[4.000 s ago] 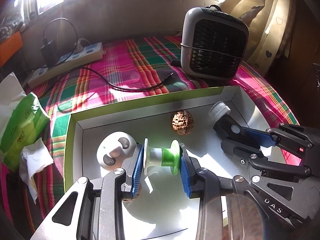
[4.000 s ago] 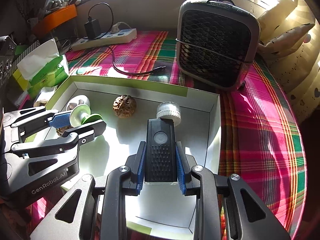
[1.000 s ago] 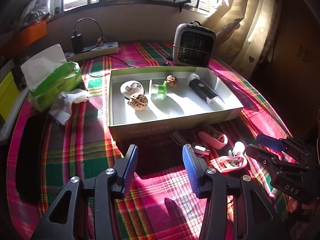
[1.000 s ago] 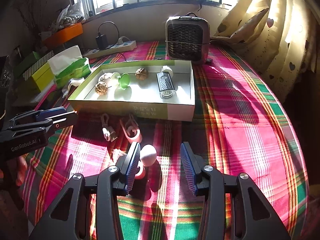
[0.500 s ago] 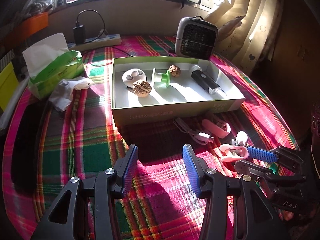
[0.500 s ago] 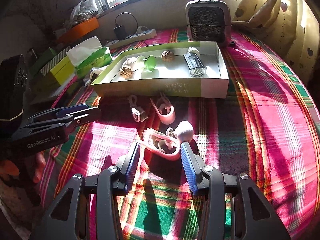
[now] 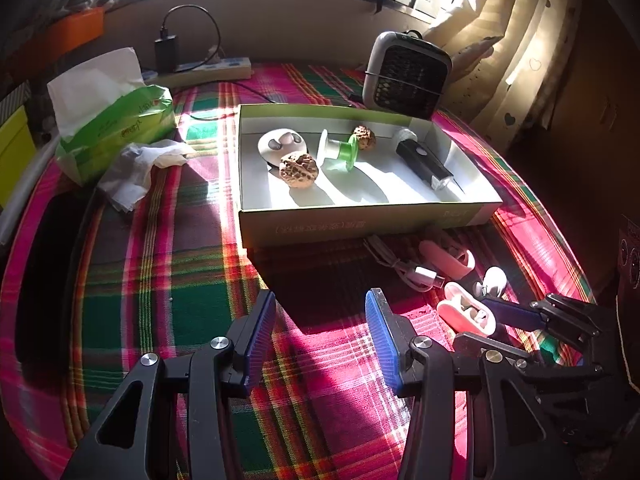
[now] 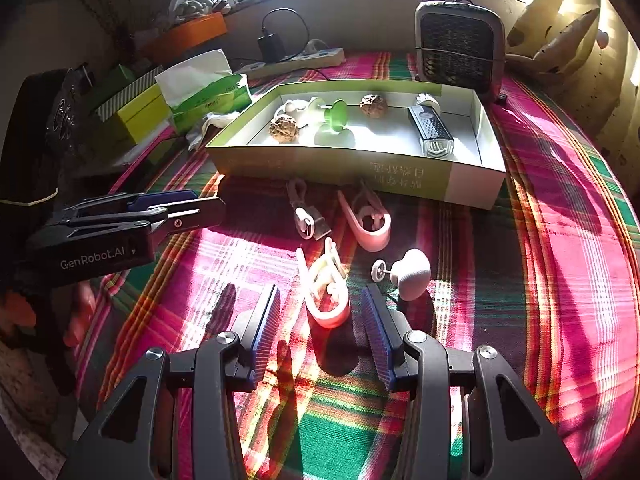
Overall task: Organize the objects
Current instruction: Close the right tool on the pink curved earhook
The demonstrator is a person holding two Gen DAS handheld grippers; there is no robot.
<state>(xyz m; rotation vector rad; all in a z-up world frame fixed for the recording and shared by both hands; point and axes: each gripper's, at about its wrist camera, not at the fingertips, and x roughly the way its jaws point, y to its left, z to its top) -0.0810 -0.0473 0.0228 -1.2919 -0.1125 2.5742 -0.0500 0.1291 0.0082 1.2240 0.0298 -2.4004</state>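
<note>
Straddling the pink clip [image 8: 326, 296], long axis pointing away, right claw [image 8: 320, 320] spread.

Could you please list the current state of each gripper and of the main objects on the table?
Left gripper: open, empty, over the cloth.
Right gripper: open, straddling the near pink clip.
Far pink clip: lying loose.
White cable: coiled before the box.
White knob: on its side.
Box: open, five items inside.

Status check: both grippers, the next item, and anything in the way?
Left gripper open, empty, over bare cloth. Right gripper open, jaws straddling the pink clip, not closed yet. White knob sits just right of it; box ahead.
</note>
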